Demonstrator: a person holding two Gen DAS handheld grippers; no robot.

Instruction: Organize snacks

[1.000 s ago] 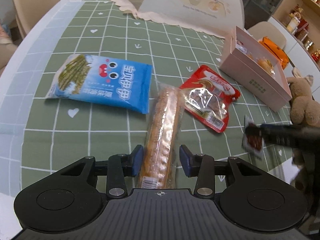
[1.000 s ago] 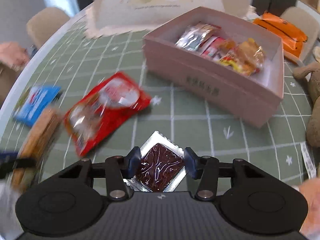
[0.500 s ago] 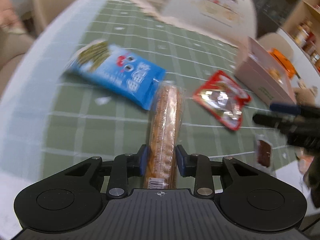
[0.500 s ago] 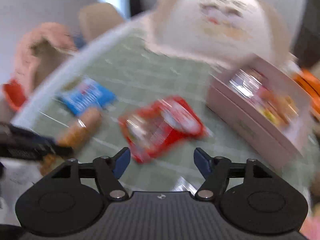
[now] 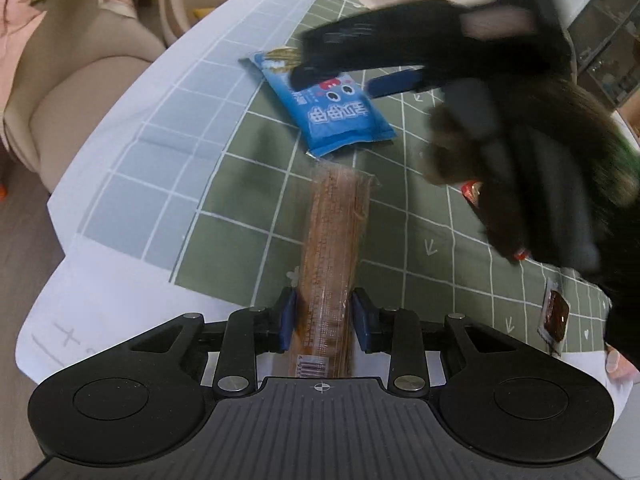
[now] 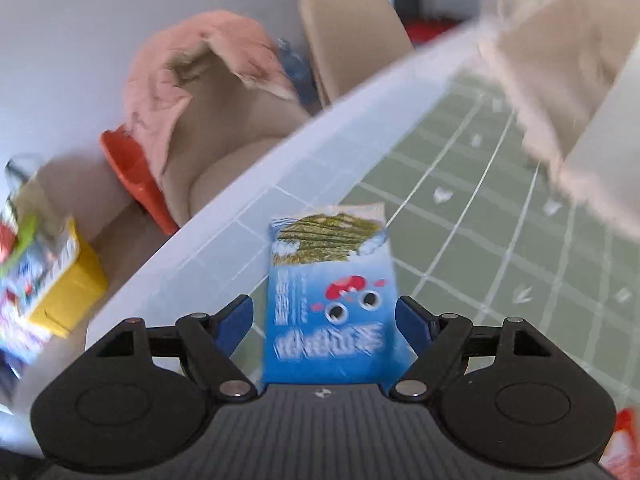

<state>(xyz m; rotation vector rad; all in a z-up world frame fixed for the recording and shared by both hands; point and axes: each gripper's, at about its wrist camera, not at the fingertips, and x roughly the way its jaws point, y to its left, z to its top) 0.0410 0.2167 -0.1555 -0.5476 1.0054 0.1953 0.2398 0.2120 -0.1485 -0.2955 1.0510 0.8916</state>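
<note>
Left claw point(image 5: 324, 316) grips cracker sleeve point(image 5: 334, 256); right claw point(image 6: 325, 328) straddles blue packet point(image 6: 330, 300).

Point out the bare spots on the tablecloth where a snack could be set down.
Free: the green checked cloth left of the long biscuit pack, out to the pale blue border; also the squares between that pack and the small dark sachet. Crowded: around the blue seaweed bag, where the right hand-held gripper straddles it.

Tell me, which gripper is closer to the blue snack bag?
Right. The right gripper sits open around the blue snack bag, a finger on each side. The left gripper is farther back, shut on the long cracker pack.
</note>
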